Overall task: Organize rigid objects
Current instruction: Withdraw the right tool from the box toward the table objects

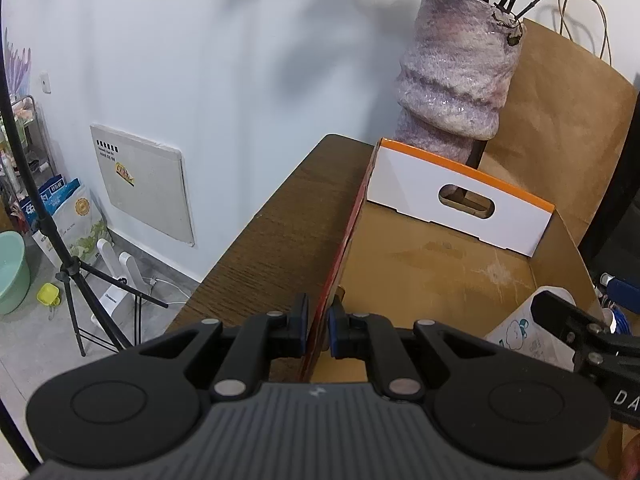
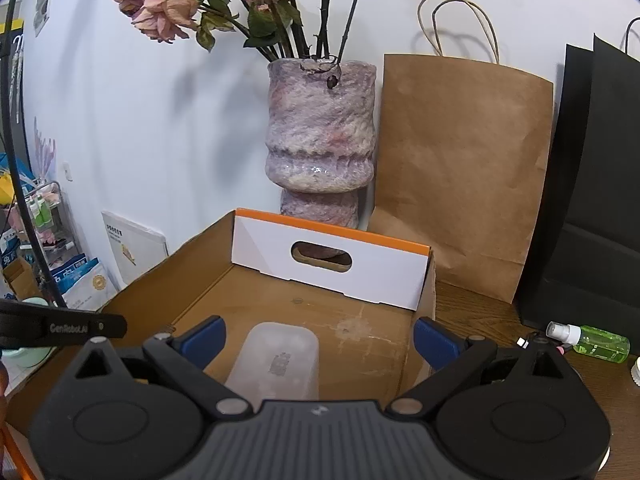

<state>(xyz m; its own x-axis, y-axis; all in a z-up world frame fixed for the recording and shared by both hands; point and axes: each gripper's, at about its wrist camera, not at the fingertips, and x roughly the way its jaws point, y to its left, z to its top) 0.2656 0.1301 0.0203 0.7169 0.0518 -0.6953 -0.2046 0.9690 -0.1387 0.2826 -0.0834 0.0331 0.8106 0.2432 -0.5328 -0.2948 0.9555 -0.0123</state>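
Cardboard box wall pinched by left gripper, steadying the box on the table. Right gripper spread wide, empty, over a translucent plastic container resting on the box floor. Green spray bottle outside on the table, probably unsorted.

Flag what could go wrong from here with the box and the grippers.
1. The left gripper is clamped on the cardboard box's thin side wall; a pull could bend or tear it.
2. The right gripper stands open above the translucent container in the box; closing off-centre might let it slip.
3. The vase stands close behind the box; pushing the box back could hit it.
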